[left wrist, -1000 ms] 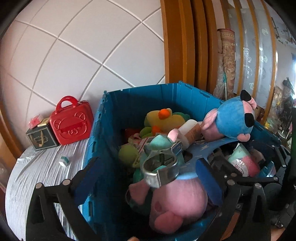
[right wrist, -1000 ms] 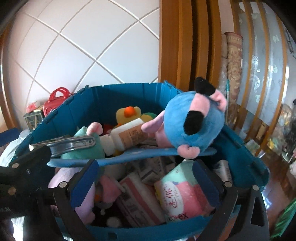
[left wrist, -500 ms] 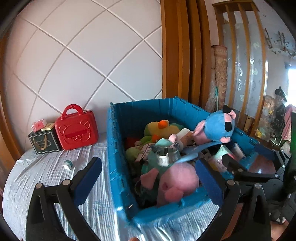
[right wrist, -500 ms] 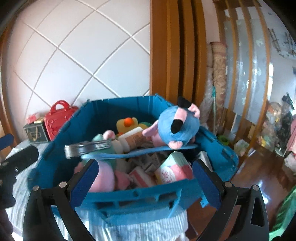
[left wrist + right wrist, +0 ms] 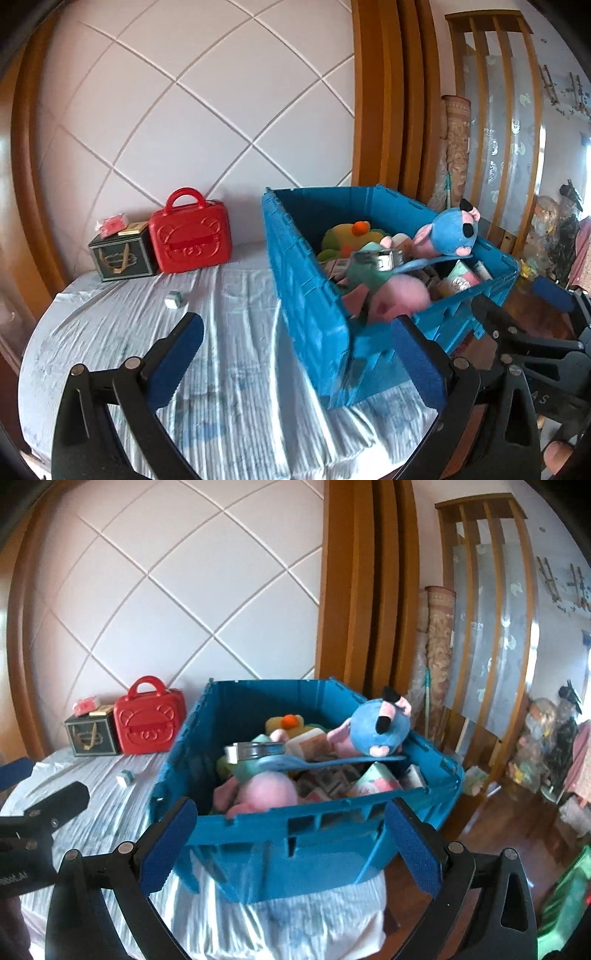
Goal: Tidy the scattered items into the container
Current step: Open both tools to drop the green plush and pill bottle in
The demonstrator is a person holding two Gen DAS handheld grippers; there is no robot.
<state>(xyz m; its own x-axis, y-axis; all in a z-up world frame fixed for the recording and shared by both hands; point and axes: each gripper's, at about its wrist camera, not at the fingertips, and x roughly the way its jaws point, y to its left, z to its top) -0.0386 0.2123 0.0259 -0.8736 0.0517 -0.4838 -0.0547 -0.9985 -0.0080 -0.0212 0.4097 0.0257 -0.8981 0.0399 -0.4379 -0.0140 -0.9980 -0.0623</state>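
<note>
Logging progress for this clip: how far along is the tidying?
Mostly done: the blue crate is heaped with plush toys and packets. Nothing is in hand; left gripper and right gripper are open. A small box remains on the sheet, besides the red case.

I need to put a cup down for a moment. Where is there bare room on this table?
The cloth is bare between the left tool and the small cube, left of the blue crate. The crate is crammed; the red case and dark box fill the back.
</note>
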